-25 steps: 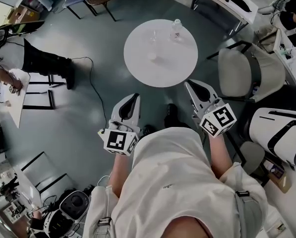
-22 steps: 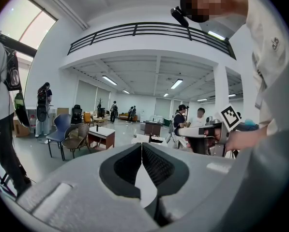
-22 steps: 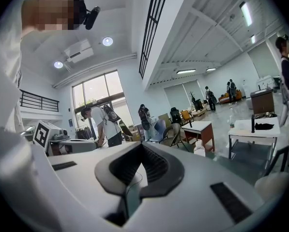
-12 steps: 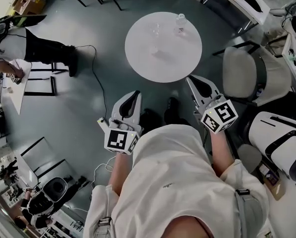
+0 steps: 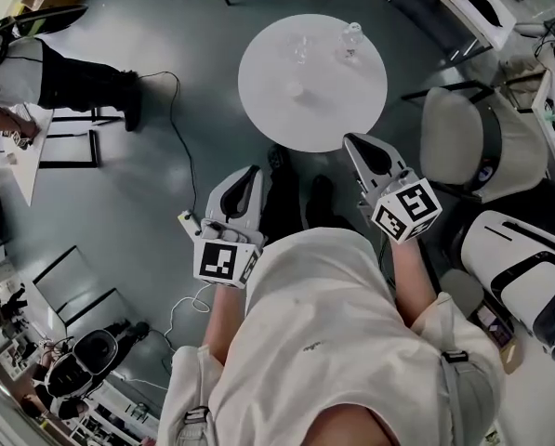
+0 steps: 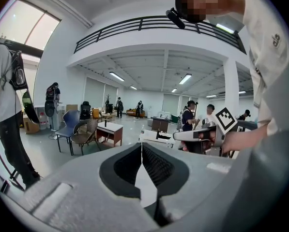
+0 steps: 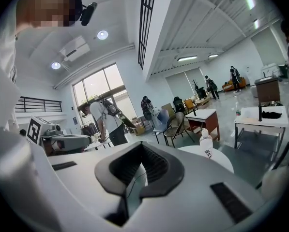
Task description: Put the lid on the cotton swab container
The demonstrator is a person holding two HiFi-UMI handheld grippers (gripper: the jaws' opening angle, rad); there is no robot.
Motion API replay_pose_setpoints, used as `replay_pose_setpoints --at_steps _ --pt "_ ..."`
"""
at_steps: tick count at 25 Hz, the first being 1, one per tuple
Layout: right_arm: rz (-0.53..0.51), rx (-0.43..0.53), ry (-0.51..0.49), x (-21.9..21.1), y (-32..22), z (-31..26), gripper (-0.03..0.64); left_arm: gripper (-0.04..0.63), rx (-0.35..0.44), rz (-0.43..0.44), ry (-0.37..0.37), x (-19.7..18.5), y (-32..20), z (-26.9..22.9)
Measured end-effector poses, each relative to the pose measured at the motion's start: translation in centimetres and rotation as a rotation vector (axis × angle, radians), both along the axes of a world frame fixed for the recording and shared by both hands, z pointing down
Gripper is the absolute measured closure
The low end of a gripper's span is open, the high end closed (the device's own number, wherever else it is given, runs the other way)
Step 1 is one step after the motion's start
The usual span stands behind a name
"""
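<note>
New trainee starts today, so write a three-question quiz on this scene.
1. True or false: the left gripper has something between its jaws.
2. The bottle stands on: A) the round table; B) the floor; C) a chair.
3. Fill in: the jaws of the right gripper are ____.
Key: 1 false; 2 A; 3 shut.

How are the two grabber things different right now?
The right gripper is up by the edge of the round table; the left gripper is farther back, over the floor. The right gripper view shows the bottle; the left gripper view shows the right gripper instead. Both have jaws shut, holding nothing.
</note>
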State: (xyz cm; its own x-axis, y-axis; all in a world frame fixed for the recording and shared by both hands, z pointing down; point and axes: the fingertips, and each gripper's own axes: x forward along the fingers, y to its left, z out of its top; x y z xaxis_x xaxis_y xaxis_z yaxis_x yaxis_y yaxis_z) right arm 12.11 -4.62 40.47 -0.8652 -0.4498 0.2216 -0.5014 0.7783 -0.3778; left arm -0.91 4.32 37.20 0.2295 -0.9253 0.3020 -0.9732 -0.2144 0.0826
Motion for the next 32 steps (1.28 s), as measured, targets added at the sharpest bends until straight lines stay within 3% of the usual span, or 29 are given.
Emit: replay_pose_setpoints --at_steps 17,25,32 --pt "0.123 0.055 0.149 -8.1 -6.8 -1.8 0.611 0.583 0.098 0.218 0.031 -7.6 -12.6 -2.2" --pt "0.223 0.037 0.252 -11.0 -7.9 -0.3 0.611 0.583 0.083 0.310 0.066 -12.1 -15.0 -1.4" --pt "0.235 -0.019 0.333 -12.1 -8.6 3.3 0.611 0.583 0.048 0.394 0.080 -12.0 -16.9 0.5"
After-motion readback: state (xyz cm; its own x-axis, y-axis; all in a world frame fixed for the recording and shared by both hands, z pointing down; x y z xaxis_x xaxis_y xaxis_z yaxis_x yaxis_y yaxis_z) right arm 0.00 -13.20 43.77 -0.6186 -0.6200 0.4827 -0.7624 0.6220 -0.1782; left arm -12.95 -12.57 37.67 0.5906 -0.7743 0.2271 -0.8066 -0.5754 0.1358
